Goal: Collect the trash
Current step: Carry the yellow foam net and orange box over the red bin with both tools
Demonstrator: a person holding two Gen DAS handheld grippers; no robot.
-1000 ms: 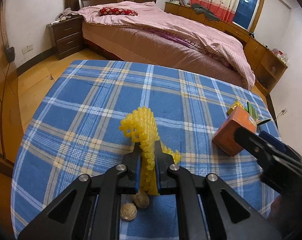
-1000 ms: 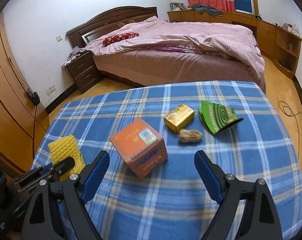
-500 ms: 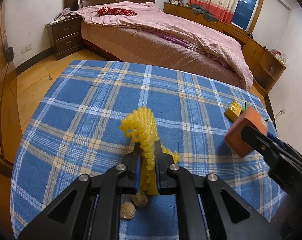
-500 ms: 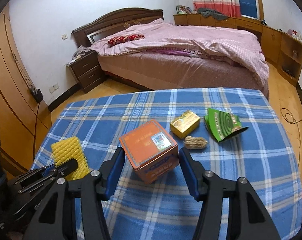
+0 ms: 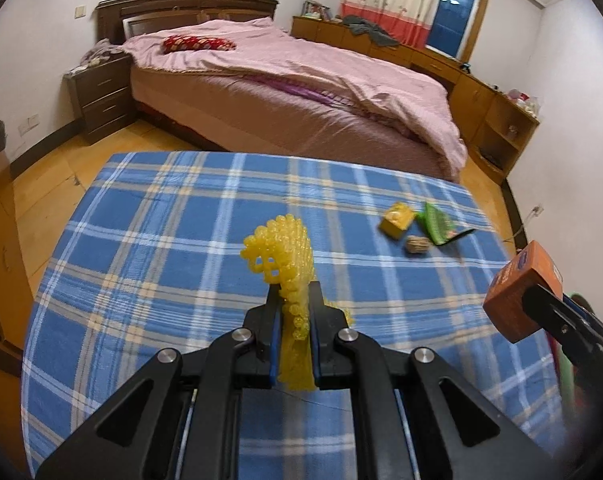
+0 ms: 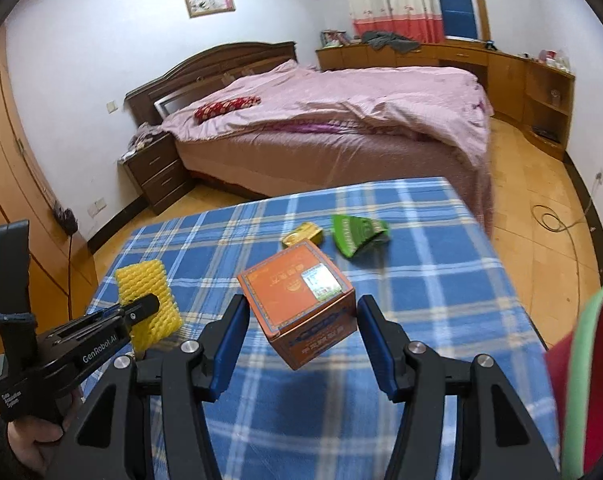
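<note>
The right gripper clasps the orange box between its blue pads, lifted off the blue plaid tablecloth and tilted, one corner pointing down. The left gripper is clenched on the yellow foam net, which stands up out of the jaws, its lower end hanging below them.

The step in hand looks like carrying both pieces off to a bin; a red container with a green rim shows at the right edge of the right wrist view, and it may be the target, though too little of it is visible to be sure. To do this well, the right gripper should keep its squeeze even, since the box is held across its side faces and sits skewed, so it could pivot or slip if the grip eases. It should be brought fully over the opening before the jaws part. The foam net is soft and springy, so it may cling to a pad on release.

The box is a small cardboard cube, orange with a printed label on top. Left on the cloth, well beyond it, lie a small yellow box, a green wrapper and a peanut shell, close together
</note>
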